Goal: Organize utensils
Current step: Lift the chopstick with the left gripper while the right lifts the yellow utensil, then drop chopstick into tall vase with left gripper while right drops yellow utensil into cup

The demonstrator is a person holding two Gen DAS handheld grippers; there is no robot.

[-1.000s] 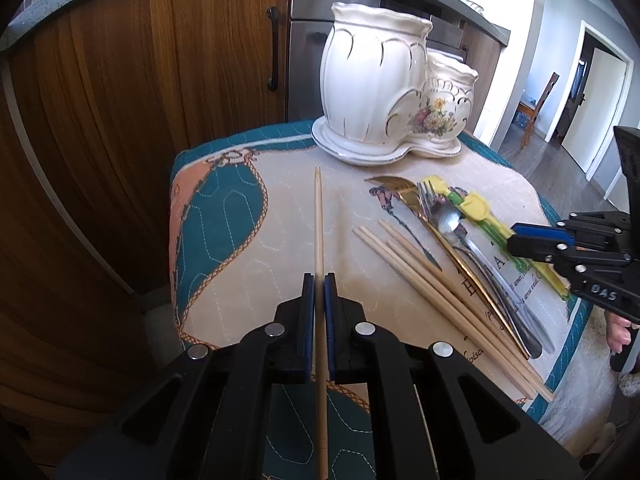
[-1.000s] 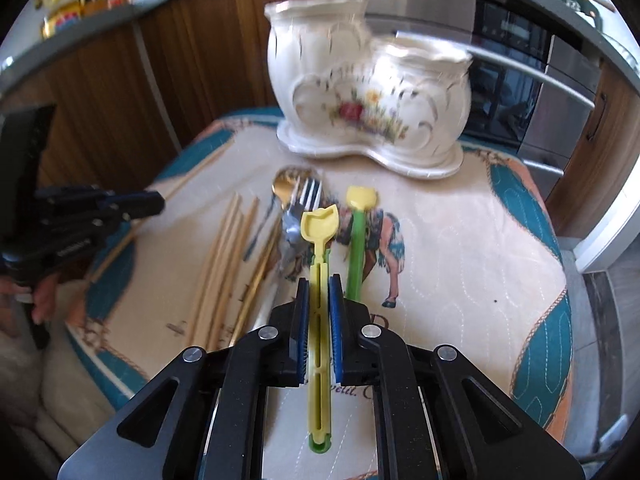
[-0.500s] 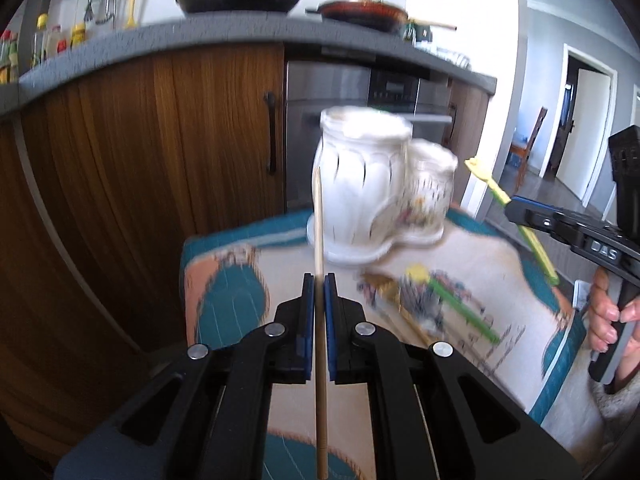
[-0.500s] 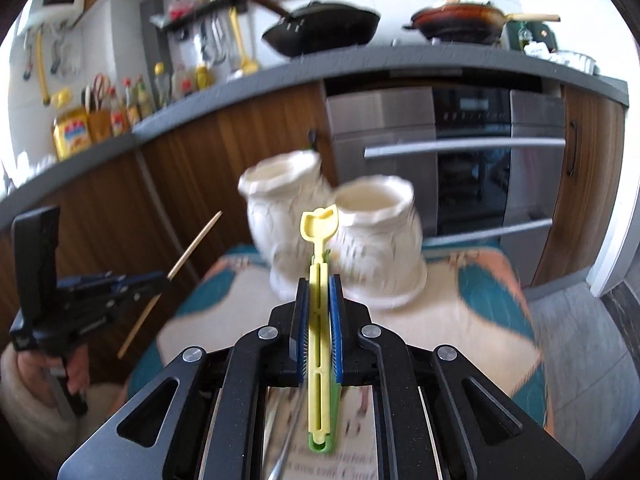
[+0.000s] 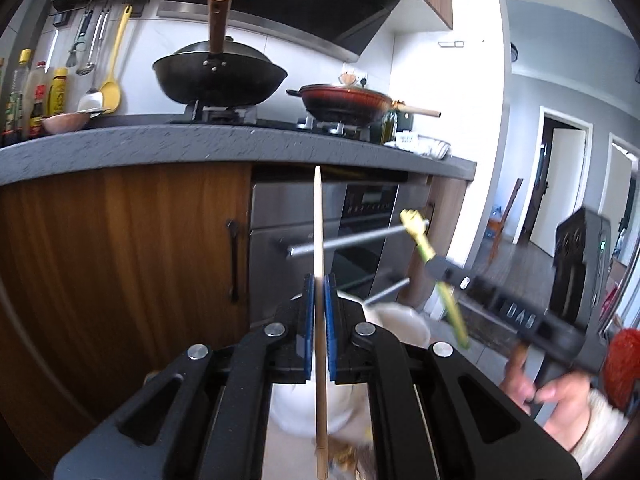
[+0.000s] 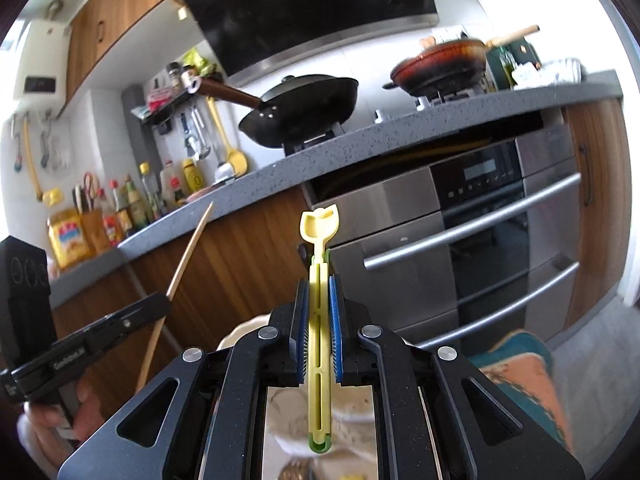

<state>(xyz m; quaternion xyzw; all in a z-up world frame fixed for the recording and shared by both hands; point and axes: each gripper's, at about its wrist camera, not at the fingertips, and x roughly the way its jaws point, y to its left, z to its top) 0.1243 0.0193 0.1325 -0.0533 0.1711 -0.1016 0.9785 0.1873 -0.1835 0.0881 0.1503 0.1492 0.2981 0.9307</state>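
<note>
My left gripper (image 5: 319, 280) is shut on a wooden chopstick (image 5: 318, 224) that points up, raised high above the table. My right gripper (image 6: 317, 282) is shut on a yellow and green plastic utensil (image 6: 318, 240), also held upright. Each gripper shows in the other's view: the right gripper (image 5: 438, 270) with the yellow utensil (image 5: 418, 232), the left gripper (image 6: 158, 304) with the chopstick (image 6: 188, 252). The white ceramic utensil holder (image 5: 400, 318) sits low, mostly hidden behind the fingers; its rim shows blurred in the right wrist view (image 6: 244, 330).
A grey kitchen counter (image 5: 200, 148) with a black wok (image 5: 218, 78) and a red pan (image 5: 346, 102) lies ahead. A steel oven (image 6: 480, 240) with bar handles and wooden cabinet doors (image 5: 120, 248) stand below it. The patterned table cloth (image 6: 516, 364) shows at lower right.
Both grippers have lifted and tilted upward with their utensils, from low over the table to high above the holder. The table and remaining utensils have dropped out of view.
</note>
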